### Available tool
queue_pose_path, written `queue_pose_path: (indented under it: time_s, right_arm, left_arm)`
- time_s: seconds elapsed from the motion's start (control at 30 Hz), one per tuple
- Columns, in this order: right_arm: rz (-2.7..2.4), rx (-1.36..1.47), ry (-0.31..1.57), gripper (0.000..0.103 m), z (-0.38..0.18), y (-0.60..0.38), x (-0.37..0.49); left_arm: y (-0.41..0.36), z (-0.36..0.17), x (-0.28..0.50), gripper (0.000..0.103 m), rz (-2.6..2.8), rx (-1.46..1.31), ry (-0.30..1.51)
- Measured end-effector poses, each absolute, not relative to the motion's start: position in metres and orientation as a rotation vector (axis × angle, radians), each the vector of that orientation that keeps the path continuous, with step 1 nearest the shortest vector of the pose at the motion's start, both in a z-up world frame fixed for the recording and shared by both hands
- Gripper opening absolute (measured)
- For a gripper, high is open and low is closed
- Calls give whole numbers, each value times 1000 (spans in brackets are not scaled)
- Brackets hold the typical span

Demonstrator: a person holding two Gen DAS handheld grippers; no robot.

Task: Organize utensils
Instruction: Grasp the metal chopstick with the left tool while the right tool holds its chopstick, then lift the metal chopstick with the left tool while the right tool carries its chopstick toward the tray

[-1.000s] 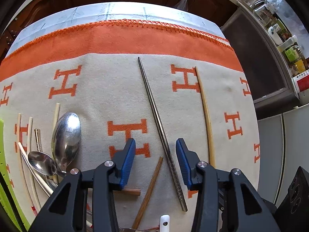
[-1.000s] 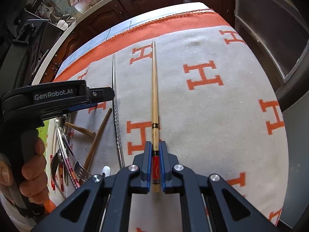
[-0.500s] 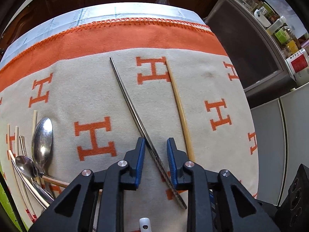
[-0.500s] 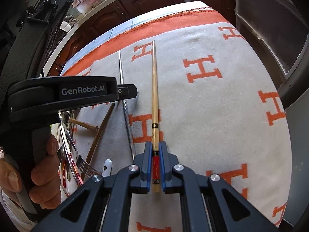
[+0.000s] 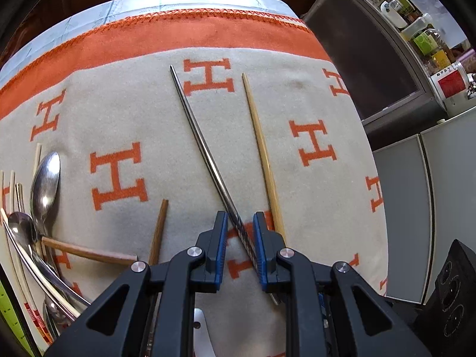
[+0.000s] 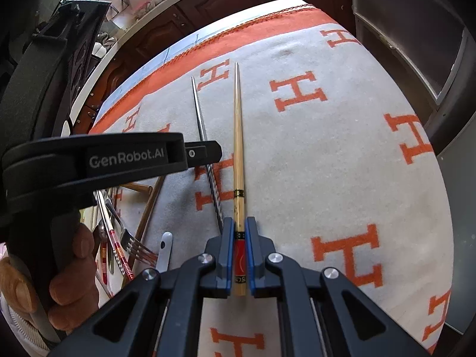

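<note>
Clamps the bamboo chopstick (image 6: 238,148) near its thick, red-banded end between the blue pads of the right gripper (image 6: 239,223), jaws drawn almost fully together with only the stick's width left. Points the thin tip away across the beige blanket (image 5: 297,208) with its orange H letters and orange border, the shaft running close over the cloth; cannot tell whether the far tip touches it.

Straddles the metal chopstick (image 5: 202,145) with the left gripper (image 5: 240,220), jaws narrowed to a slim gap that is wider than the stick. Crosses that gap slantwise: close by the tip of the pad on the left, then down under the finger on the right, with the patterned butt end showing beyond it. Shows no clear squeeze on the steel, which lies flat on the blanket. Runs just beside the bamboo one, the two tips apart and the thick ends converging near the jaws.

Leaves the other utensils heaped at the blanket's left edge: a large spoon (image 5: 46,184) bowl up, a smaller spoon (image 5: 19,226) touching it below, pale chopsticks alongside, red-striped chopsticks (image 6: 119,253) and a fork (image 6: 134,244) tangled together. Sets two brown wooden chopsticks (image 5: 159,229) between that heap and the left jaws, one nearly upright in the left wrist view, the other lying crosswise toward the spoons. Shows a white handle (image 6: 165,250) near the fork.

Wraps a hand (image 6: 68,270) around the black grip of the left tool, seen from the right wrist view.
</note>
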State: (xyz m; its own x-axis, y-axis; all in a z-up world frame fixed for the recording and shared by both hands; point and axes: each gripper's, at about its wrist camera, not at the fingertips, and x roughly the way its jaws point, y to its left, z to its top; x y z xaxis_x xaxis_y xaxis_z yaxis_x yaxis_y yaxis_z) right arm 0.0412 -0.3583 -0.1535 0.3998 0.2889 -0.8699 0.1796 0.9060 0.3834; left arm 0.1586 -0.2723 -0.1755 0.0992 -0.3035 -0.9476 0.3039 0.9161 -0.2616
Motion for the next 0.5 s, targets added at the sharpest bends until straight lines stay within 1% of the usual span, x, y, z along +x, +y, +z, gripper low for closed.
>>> queue_pose_path:
  time_s: [0.13,0.2,0.37,0.5]
  right_arm:
    - [71,455,1165,7,-154,-357,40]
    - [70,455,1164,7,-153,-356,39]
    - [64,461,1166,7,-152,-355,37]
    - [66,468,1165,7,-149,-353,31]
  left_arm:
    - [-272,-175,149,16,-436,3,1388]
    - [-273,-175,147,9,-410,23,1375]
    - [-266,-174,141,4,-416,-3,1325]
    - [-246,-164,137,3,-421,-49,1329]
